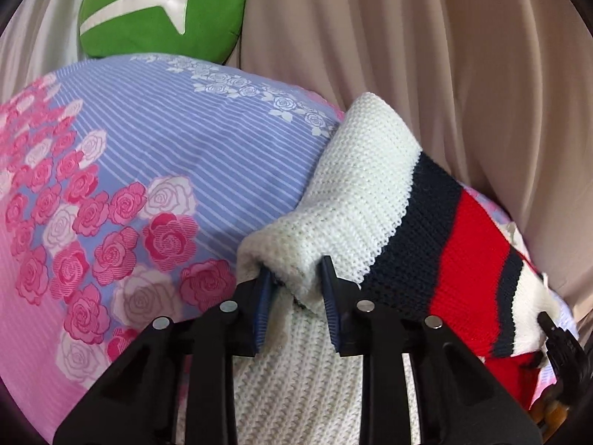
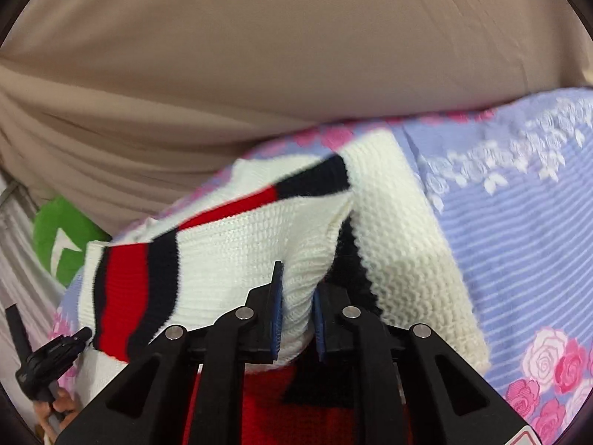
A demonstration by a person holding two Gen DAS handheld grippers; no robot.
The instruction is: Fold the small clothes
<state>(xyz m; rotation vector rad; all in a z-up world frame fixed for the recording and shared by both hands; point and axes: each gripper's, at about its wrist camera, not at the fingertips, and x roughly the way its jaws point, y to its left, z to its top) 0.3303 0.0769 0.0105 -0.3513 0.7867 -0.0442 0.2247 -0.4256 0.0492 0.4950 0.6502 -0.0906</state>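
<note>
A small white knit sweater [image 1: 355, 185] with navy and red stripes lies bunched on a floral bedsheet [image 1: 129, 185]. My left gripper [image 1: 296, 282] is shut on a fold of its white knit, blue pads pinching the cloth. In the right wrist view the sweater [image 2: 241, 244] is lifted and folded over, and my right gripper [image 2: 298, 296] is shut on its white fabric. The other gripper's black tip shows at the far right of the left view [image 1: 556, 330] and at the lower left of the right view [image 2: 55, 352].
The sheet [image 2: 519, 222] is lilac-striped with pink and white roses. A green cushion [image 1: 163, 11] with a white mark lies at the back. Beige draped fabric [image 1: 463, 74] hangs behind the bed.
</note>
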